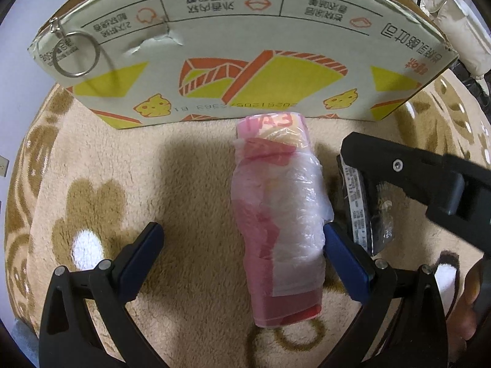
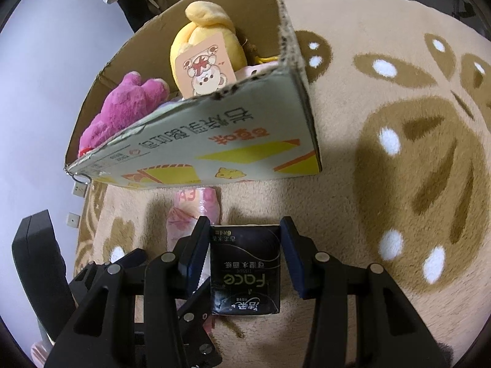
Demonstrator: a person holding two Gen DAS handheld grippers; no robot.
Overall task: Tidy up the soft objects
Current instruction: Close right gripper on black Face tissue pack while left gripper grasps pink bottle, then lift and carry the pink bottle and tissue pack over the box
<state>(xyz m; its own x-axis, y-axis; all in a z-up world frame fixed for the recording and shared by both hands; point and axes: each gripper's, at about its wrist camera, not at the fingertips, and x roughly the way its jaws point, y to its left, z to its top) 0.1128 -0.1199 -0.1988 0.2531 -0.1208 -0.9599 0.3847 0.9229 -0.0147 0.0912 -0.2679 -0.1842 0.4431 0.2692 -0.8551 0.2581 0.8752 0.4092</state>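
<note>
From your left wrist camera, the left hand-held gripper (image 1: pixel 242 253) stands wide open over a plastic-wrapped pink bundle (image 1: pixel 280 224) lying on the beige patterned carpet (image 1: pixel 190 165). Its far end almost meets the printed cardboard box (image 1: pixel 239 58), so the lift into the box is short. The bundle sits off-centre: your right blue pad (image 1: pixel 346 263) touches or nearly touches the wrap, while the left one is well apart, with bare carpet between. Nothing is gripped yet; I judge you would want to shift right before closing, so the soft wrap is squeezed evenly and does not slide out. At the right edge the black arm of your other gripper crosses in, above a dark tissue pack (image 1: pixel 365 205) just beside the bundle.

From your right wrist camera, the right hand-held gripper (image 2: pixel 245 263) is part-way closed around that black "Face" tissue pack (image 2: pixel 245 271), one pad against each long side, the pack on or just off the carpet. Holding it across its narrow width keeps the soft pack from buckling. Beyond it the box stands open at the top, with a magenta plush toy (image 2: pixel 122 110) and a yellow plush toy (image 2: pixel 208 43) with a picture tag already inside, which suggests the pack and the bundle go there too.
</note>
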